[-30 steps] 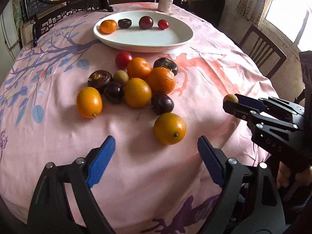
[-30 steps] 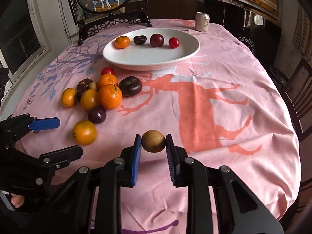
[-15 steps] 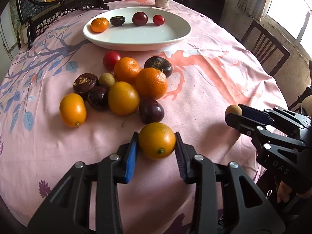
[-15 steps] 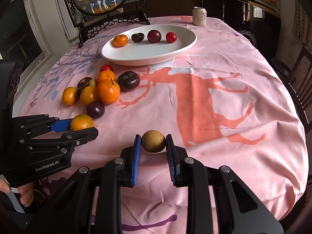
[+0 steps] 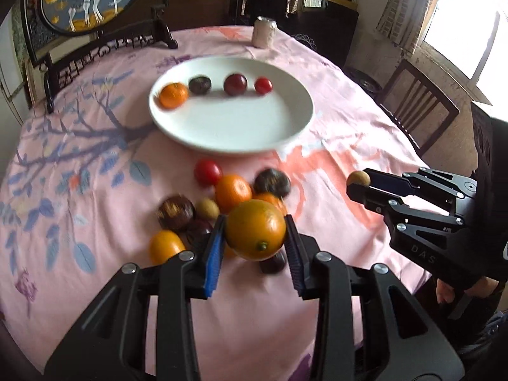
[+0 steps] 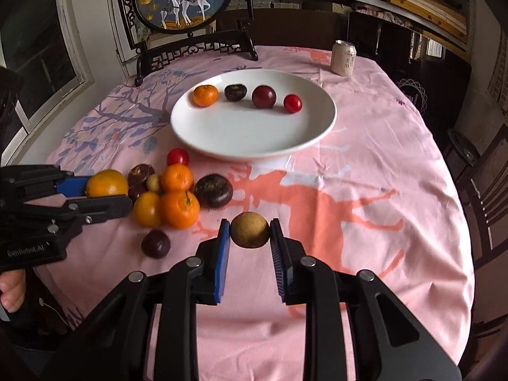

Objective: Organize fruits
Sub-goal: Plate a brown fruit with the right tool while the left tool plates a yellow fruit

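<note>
The left tool grips an orange, lifted over the pile before the plate; the right tool clamps a small brown fruit. Carry each level to the plate, release low beside like fruit.

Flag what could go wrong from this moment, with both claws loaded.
The left claw pinches a smooth round orange only at its sides; it could slip and drop into the fruit pile, scattering it. The right claw holds a small brown fruit similarly. Both heading for the plate might collide.
</note>
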Action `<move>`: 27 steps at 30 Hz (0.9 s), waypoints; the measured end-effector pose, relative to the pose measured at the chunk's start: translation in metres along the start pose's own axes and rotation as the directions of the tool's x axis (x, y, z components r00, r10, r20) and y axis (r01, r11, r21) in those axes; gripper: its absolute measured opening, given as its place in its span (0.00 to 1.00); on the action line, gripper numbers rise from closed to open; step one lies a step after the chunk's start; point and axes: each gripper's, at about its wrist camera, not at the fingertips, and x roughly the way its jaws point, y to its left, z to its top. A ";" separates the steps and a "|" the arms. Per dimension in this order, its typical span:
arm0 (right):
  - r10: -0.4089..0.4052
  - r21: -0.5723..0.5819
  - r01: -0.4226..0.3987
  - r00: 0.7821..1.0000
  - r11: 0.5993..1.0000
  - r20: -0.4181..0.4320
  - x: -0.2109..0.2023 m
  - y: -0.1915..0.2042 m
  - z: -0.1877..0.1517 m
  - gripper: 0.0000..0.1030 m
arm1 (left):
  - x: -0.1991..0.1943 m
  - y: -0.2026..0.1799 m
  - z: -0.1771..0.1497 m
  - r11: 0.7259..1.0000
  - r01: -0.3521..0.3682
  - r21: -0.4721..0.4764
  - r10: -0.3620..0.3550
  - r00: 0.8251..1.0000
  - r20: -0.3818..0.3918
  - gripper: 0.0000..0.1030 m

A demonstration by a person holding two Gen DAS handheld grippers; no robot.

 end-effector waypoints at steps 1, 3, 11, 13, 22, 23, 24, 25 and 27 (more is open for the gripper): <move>-0.009 -0.013 0.009 1.000 1.000 0.017 0.002 -0.002 0.015 0.25 | -0.001 0.006 0.019 1.000 -0.018 -0.005 0.019 1.000 0.014 0.35; -0.015 -0.023 0.017 0.999 1.000 0.050 0.009 -0.008 0.044 0.25 | 0.007 0.018 0.061 0.998 -0.053 -0.018 0.054 0.998 0.031 0.35; -0.059 0.011 0.058 0.996 0.998 0.069 0.100 -0.044 0.147 0.25 | 0.123 0.056 0.190 0.990 -0.108 -0.094 0.107 0.994 -0.022 0.35; -0.068 0.024 0.068 0.997 0.997 0.028 0.127 -0.054 0.158 0.25 | 0.149 0.060 0.203 0.987 -0.113 -0.112 0.107 0.993 -0.055 0.35; -0.039 0.071 0.041 0.999 0.997 -0.025 0.165 -0.074 0.171 0.25 | 0.177 0.056 0.219 0.986 -0.137 -0.091 0.132 0.989 -0.063 0.36; -0.038 0.070 0.040 0.999 0.997 -0.031 0.165 -0.073 0.171 0.28 | 0.174 0.056 0.220 0.986 -0.140 -0.089 0.135 0.989 -0.056 0.36; -0.038 0.067 0.041 0.999 0.997 -0.037 0.165 -0.073 0.171 0.39 | 0.171 0.055 0.220 0.986 -0.141 -0.091 0.138 0.989 -0.044 0.44; -0.040 0.066 0.042 0.998 0.997 -0.037 0.163 -0.072 0.171 0.48 | 0.165 0.055 0.219 0.985 -0.145 -0.093 0.143 0.989 -0.027 0.53; -0.053 0.062 0.053 0.999 0.997 -0.007 0.152 -0.069 0.169 0.56 | 0.147 0.053 0.216 0.982 -0.159 -0.097 0.162 0.987 0.022 0.66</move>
